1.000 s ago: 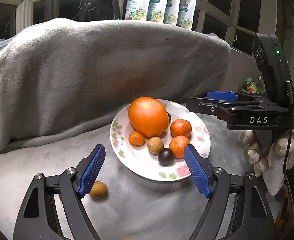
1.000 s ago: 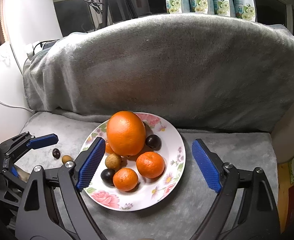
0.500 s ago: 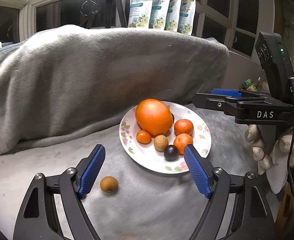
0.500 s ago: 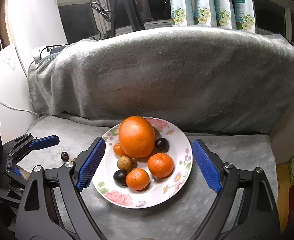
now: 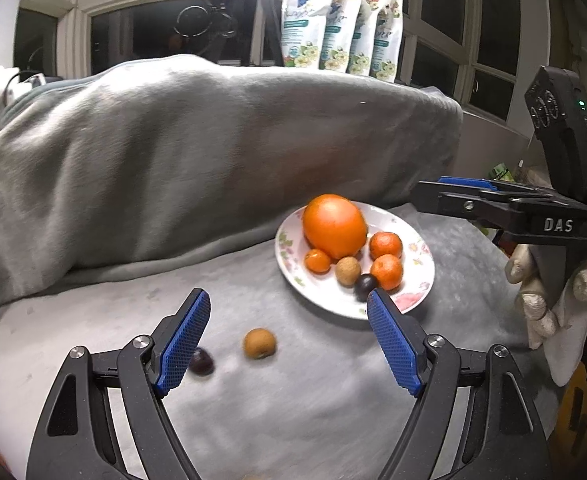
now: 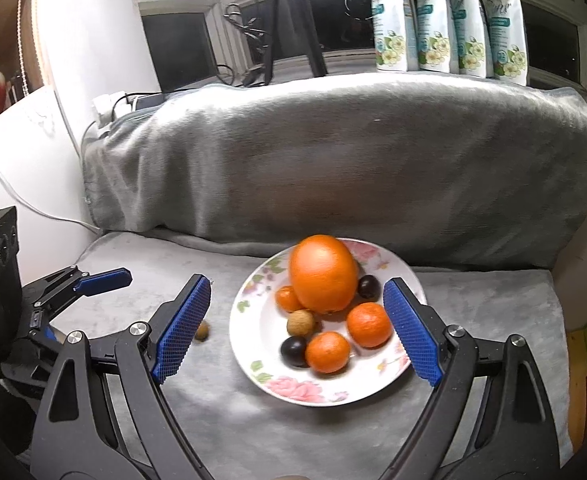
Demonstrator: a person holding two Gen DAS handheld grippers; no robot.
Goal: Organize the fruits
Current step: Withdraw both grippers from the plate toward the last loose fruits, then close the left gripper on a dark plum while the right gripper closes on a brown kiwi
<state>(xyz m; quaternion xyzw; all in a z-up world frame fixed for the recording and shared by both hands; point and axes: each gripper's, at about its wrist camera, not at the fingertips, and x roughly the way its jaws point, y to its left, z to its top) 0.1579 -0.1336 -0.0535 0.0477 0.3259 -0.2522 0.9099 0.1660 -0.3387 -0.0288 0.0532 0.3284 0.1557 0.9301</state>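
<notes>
A floral plate (image 6: 249, 360) was set on a grey blanket (image 5: 313, 400) that also draped the backrest behind it. On the plate a large orange (image 6: 322, 274) was seen at the back, with three mandarins around its front: one at its left (image 6: 287, 298), one at the right (image 6: 369, 325) and one nearest the front rim (image 6: 327, 352). A tan longan (image 6: 300, 322) lay in the middle among them, a dark grape (image 6: 293, 351) just in front of it, and a second dark grape (image 6: 369, 287) beside the orange on the right.

Two fruits were left off the plate, on the blanket to its left: a loose longan (image 5: 259, 343) and, near it, a loose grape (image 5: 200, 362) partly hidden behind a blue pad.

The left gripper (image 5: 287, 338) was held wide open above the blanket, nothing between its pads; the loose longan was seen in the gap but below, untouched. The right gripper (image 6: 297, 330) was likewise wide open and empty, framing the plate without contact. It was held in a gloved hand (image 5: 541, 292), as seen in the left view. Four pouches (image 6: 449, 20) were stood on the sill behind the backrest.
</notes>
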